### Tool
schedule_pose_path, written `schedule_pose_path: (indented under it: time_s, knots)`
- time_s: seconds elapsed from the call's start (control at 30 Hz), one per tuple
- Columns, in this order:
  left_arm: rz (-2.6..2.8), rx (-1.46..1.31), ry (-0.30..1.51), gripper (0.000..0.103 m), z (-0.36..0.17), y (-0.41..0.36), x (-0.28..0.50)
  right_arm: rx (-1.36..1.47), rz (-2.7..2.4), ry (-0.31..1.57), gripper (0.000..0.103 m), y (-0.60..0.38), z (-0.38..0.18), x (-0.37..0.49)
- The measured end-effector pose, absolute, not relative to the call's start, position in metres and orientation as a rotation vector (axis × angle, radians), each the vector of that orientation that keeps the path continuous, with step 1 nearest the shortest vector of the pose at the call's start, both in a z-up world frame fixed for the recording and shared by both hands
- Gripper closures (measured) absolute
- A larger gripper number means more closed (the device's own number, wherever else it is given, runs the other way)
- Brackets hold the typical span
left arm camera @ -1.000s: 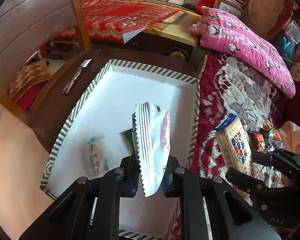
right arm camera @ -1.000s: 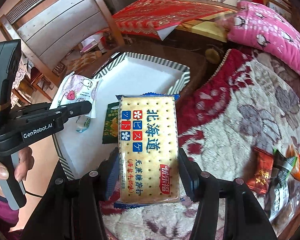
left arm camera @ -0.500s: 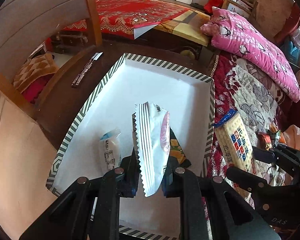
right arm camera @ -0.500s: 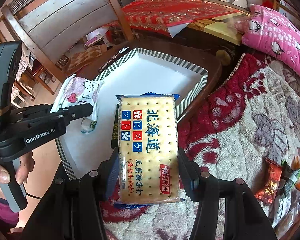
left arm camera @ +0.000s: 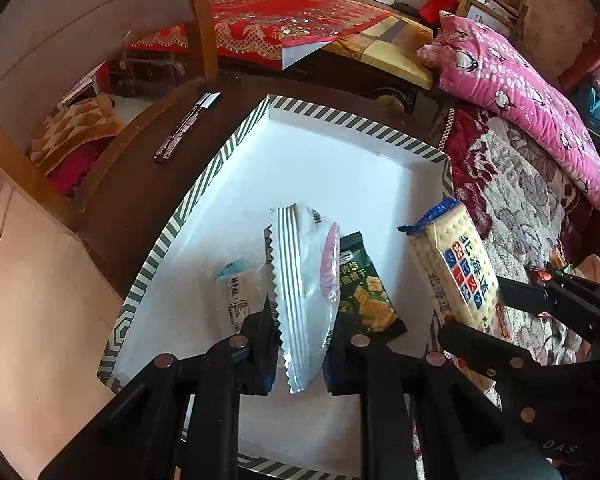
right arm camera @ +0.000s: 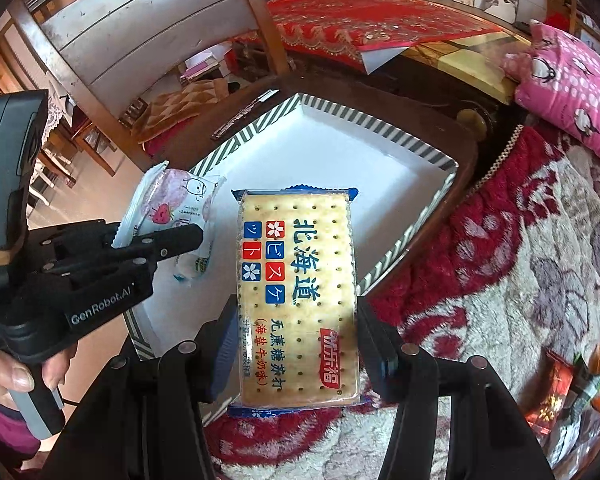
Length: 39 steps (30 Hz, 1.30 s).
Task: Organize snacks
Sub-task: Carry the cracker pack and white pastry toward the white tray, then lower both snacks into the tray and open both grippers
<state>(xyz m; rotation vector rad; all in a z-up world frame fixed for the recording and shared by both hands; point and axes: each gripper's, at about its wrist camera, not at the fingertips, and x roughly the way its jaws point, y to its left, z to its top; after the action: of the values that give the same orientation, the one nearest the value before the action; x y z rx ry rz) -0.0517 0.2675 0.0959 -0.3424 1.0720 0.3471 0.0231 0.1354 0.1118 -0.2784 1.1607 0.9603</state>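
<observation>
Cracker pack (right arm camera: 298, 304) clamped across its width in right gripper (right arm camera: 296, 344), over striped tray (right arm camera: 384, 128) edge; left gripper (left arm camera: 300, 344) pinches strawberry snack pouch (left arm camera: 306, 292) above tray floor, both seemingly poised for dropping in

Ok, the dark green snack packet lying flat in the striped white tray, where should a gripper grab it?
Judging by its pose, grip the dark green snack packet across its narrow width, coming from above; it lies flat on the striped white tray, long sides exposed.
</observation>
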Motion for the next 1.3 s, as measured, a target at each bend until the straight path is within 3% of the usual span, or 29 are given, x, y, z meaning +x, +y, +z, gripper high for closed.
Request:
schedule_pose_path:
  time_s: [0.87,0.97,1.23,1.3]
  knots:
    - [0.383,-0.363,1.144,0.085,0.065,0.292,-0.047,-0.312,0.961,1.262,0.044,0.213,0.068,0.057]
    - [0.390,-0.347,1.152,0.077,0.063,0.292,-0.046,-0.285,0.943,1.286,0.043,0.213,0.058,0.060]
    - [0.408,-0.365,1.113,0.038,0.072,0.290,-0.050,-0.179,0.922,1.255,0.043,0.182,0.075,0.063]
    - [0.408,-0.347,1.107,0.036,0.077,0.284,-0.050,-0.146,0.932,1.238,0.042,0.173,0.085,0.062]
